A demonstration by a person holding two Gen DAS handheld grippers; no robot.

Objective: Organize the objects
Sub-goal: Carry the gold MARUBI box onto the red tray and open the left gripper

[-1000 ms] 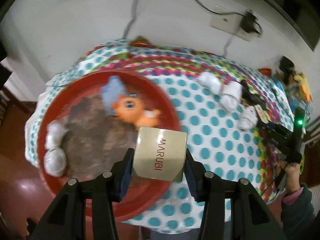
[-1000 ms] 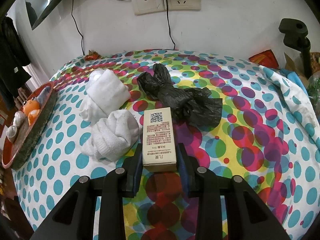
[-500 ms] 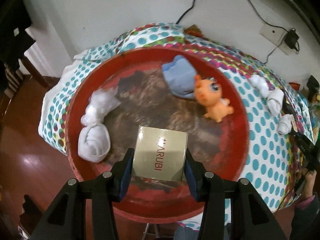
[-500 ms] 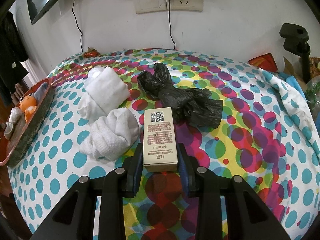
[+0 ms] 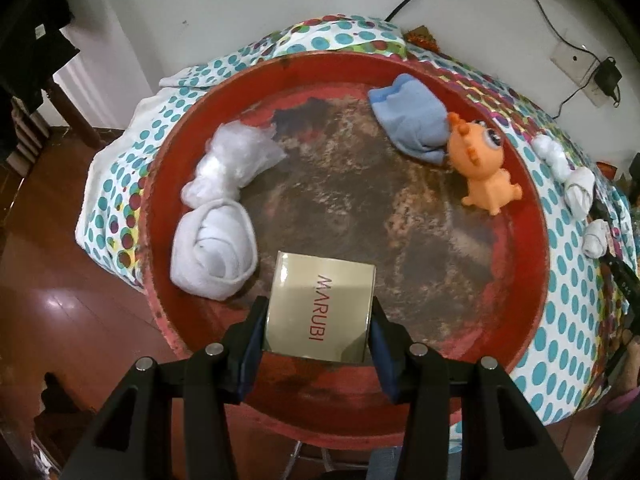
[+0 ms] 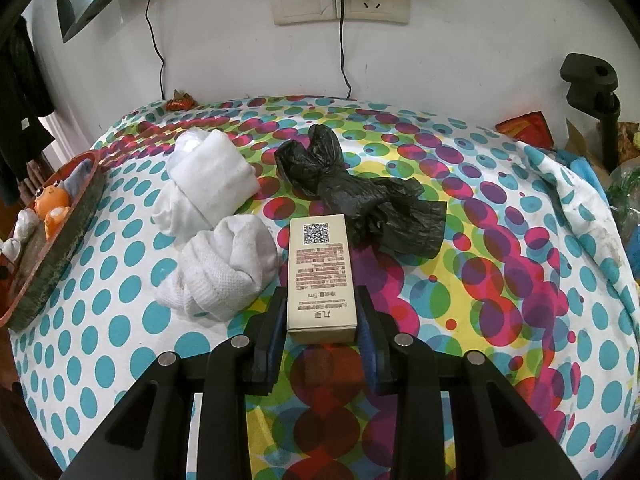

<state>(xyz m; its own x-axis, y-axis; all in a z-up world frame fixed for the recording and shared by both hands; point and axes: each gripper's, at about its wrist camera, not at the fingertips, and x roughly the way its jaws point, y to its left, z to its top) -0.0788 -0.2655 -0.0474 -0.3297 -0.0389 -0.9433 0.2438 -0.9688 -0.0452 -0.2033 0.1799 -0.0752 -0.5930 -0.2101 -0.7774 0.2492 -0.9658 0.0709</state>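
My left gripper point(image 5: 318, 320) is shut on a beige MARUBI box point(image 5: 320, 306) and holds it over the near part of a round red tray point(image 5: 536, 240). In the tray lie a white rolled sock point(image 5: 214, 250), a clear plastic bag point(image 5: 236, 160), a blue sock point(image 5: 412, 118) and an orange toy point(image 5: 480, 168). My right gripper point(image 6: 322, 320) is shut on a narrow beige box with a QR code point(image 6: 320, 276), low over the dotted tablecloth point(image 6: 500, 280). Beside it lie two white rolled cloths point(image 6: 224, 268) point(image 6: 208, 176) and a black plastic bag point(image 6: 360, 200).
The red tray shows at the left edge of the right wrist view point(image 6: 52, 248). Wall sockets with cables point(image 6: 340, 0) are behind the table. A black clamp stand point(image 6: 592, 92) and clutter sit at the right. More white rolls point(image 5: 576, 188) lie right of the tray. Wooden floor point(image 5: 60, 300) lies left.
My left gripper has carried the MARUBI box left, from over the tray's right rim to above its near inside, and come closer. My right gripper with its box has barely moved.
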